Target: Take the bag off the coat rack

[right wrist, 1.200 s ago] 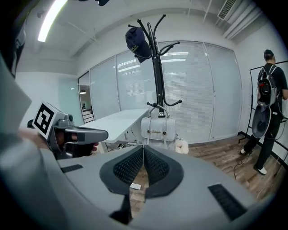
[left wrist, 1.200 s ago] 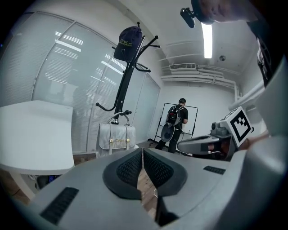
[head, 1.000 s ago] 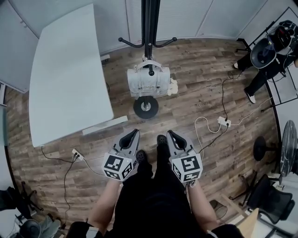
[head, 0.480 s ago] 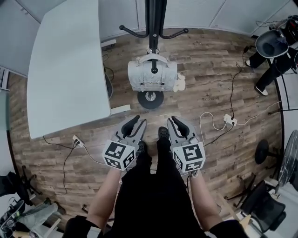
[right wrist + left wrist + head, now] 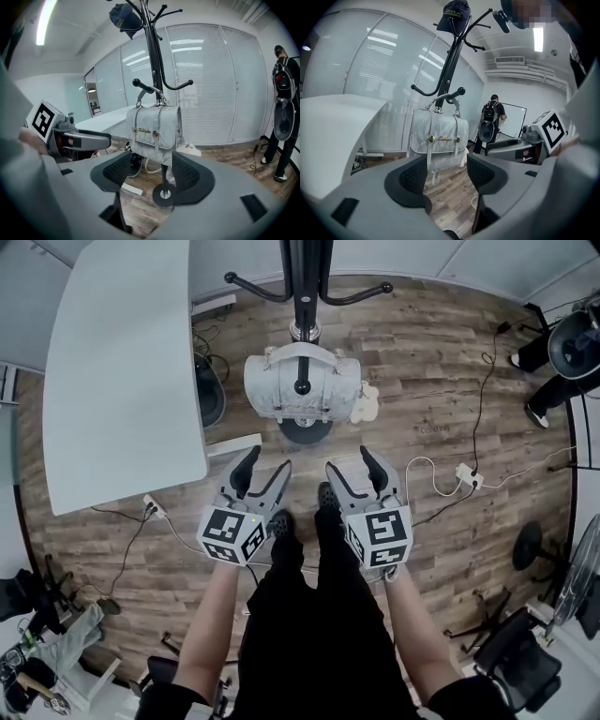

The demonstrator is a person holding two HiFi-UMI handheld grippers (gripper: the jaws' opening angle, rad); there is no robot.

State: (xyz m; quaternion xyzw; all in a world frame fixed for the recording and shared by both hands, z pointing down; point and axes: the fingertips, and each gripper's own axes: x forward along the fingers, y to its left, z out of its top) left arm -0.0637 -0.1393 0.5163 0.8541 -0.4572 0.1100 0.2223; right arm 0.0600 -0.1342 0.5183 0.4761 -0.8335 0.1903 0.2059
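Note:
A silver-grey bag [image 5: 302, 388] hangs by its handle from a hook of the black coat rack [image 5: 304, 287]; it also shows as the bag [image 5: 438, 138] and the bag [image 5: 155, 131] straight ahead of each gripper. My left gripper [image 5: 259, 471] and right gripper [image 5: 354, 469] are held side by side in front of the bag, short of it. The jaws of both have just been opening and stand open with nothing between them. A dark cap [image 5: 456, 10] sits on top of the rack.
A white table [image 5: 122, 371] stands to the left of the rack. Cables and a power strip [image 5: 466, 474] lie on the wooden floor at the right. A person in black [image 5: 283, 117] stands at the far right. The rack's round base [image 5: 163, 195] rests on the floor.
Both grippers have come forward toward the bag and their jaws have spread from shut to open. The bag and rack now lie closer in the head view.

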